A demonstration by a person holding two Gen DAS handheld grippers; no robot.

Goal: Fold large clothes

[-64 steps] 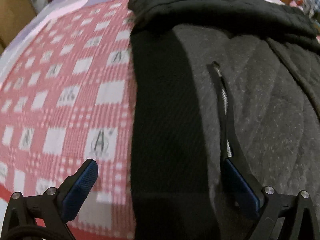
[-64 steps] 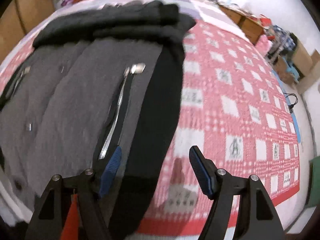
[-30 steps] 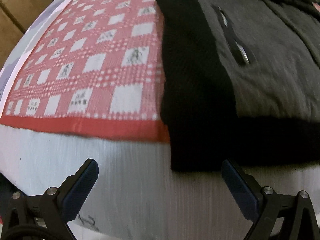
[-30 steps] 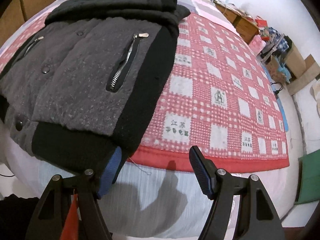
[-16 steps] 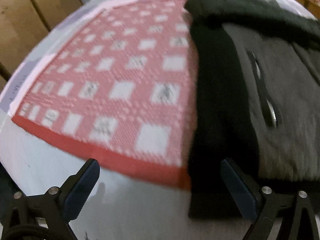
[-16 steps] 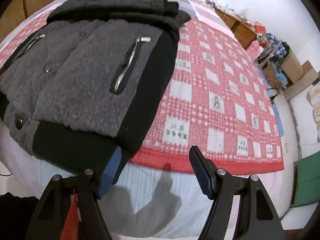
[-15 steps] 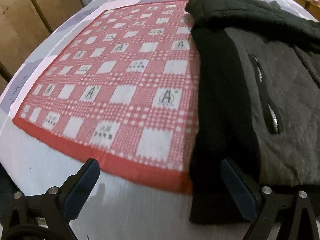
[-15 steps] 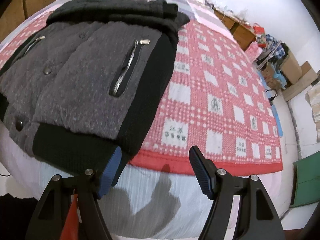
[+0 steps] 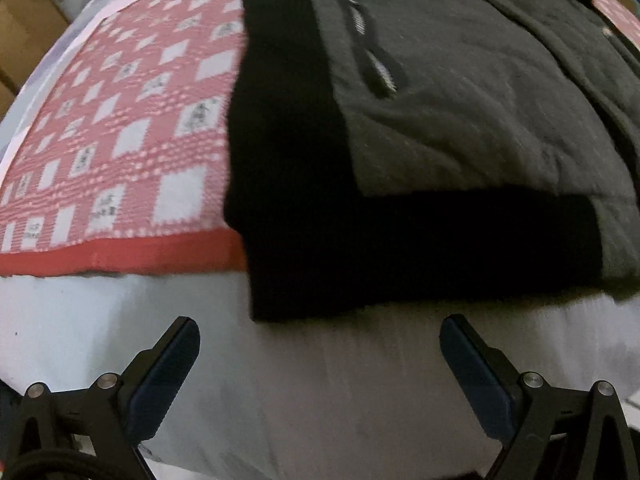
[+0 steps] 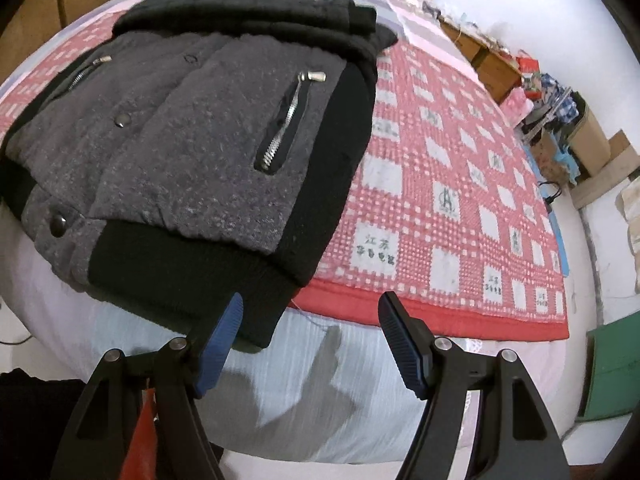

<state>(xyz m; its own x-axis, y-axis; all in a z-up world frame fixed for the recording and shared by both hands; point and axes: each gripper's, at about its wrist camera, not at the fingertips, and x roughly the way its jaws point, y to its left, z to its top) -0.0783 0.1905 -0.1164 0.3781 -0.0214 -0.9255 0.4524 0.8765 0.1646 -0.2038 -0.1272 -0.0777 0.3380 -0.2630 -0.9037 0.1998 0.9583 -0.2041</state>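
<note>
Since a moment ago my left view has slid back toward the jacket's bottom corner, so its black ribbed hem (image 9: 420,248) now fills the middle where the red border of the blanket showed; my right view has barely changed.

The grey padded jacket (image 10: 192,152) lies front-up on the red checked blanket (image 10: 448,184), its hem hanging over the edge onto the pale sheet (image 10: 304,364), its sleeves folded in across the top at 12 o'clock. It looks thick, soft and fairly heavy, likely to sag and spring open, so I would pinch the firm ribbed hem at both corners, clear of the pocket zipper (image 10: 284,128) and snaps.

My left gripper (image 9: 320,364) stands wide and empty, the hem corner at 12 o'clock just beyond it. My right gripper (image 10: 310,328) is also spread with nothing held; its left finger overlaps the hem corner at 11 o'clock, contact unclear.
</note>
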